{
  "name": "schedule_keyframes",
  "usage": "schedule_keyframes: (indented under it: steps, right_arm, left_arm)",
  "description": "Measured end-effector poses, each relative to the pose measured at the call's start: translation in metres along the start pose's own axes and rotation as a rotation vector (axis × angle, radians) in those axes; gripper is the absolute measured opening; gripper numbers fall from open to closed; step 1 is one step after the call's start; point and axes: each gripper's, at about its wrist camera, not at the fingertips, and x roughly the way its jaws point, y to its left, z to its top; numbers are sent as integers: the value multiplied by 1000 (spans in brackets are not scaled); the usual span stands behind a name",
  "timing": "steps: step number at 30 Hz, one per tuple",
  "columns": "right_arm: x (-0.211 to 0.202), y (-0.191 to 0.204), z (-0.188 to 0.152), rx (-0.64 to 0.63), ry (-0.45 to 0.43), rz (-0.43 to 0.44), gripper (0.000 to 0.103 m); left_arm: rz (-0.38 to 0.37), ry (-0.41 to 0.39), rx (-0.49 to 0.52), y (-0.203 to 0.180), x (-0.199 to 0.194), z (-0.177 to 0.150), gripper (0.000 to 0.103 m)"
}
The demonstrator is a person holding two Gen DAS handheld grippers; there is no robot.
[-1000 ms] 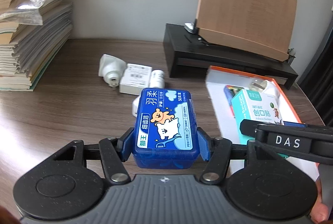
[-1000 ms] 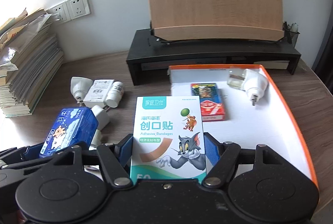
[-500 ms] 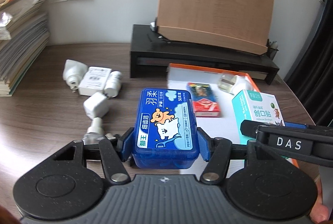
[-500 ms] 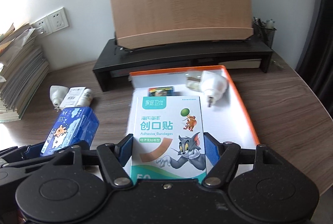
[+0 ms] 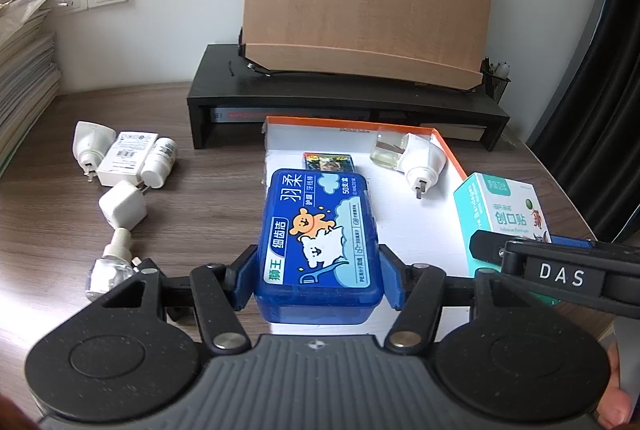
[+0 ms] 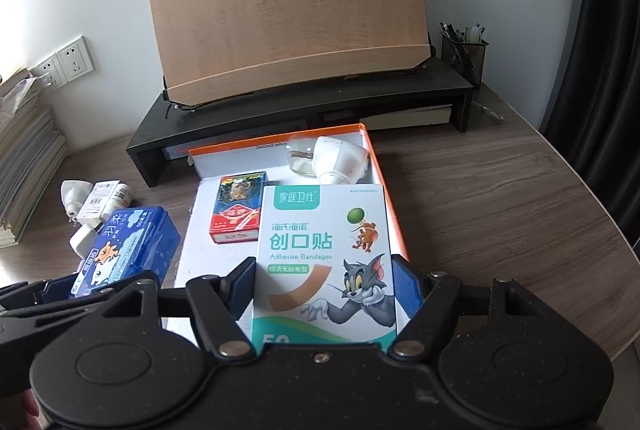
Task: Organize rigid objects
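Note:
My left gripper (image 5: 316,280) is shut on a blue floss-pick box (image 5: 318,230), held over the near left part of an orange-rimmed white tray (image 5: 448,146). My right gripper (image 6: 324,284) is shut on a teal and white adhesive bandage box (image 6: 324,254), held over the tray (image 6: 384,190) near its right rim. In the tray lie a red card pack (image 6: 238,212) and a white plug-in with a clear bottle (image 6: 332,158). The bandage box also shows in the left wrist view (image 5: 500,214), and the floss box in the right wrist view (image 6: 120,246).
On the wooden table left of the tray lie a white plug-in (image 5: 90,142), a small white box (image 5: 126,156), a white bottle (image 5: 160,162), a white charger cube (image 5: 122,208) and a clear refill bottle (image 5: 112,262). A black monitor riser (image 5: 340,106) with a wooden board stands behind. Stacked papers (image 5: 24,62) stand far left.
Both grippers have swung right and forward with their boxes; the left now holds the floss box over the tray instead of over the bare table. The bandage box has moved further over the tray.

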Motion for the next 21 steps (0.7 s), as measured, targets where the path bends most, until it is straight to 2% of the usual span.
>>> schedule_keyframes:
  steps: [21]
  right_arm:
    - [24, -12, 8, -29, 36, 25, 84]
  left_arm:
    - [32, 31, -22, -12, 19, 3, 61]
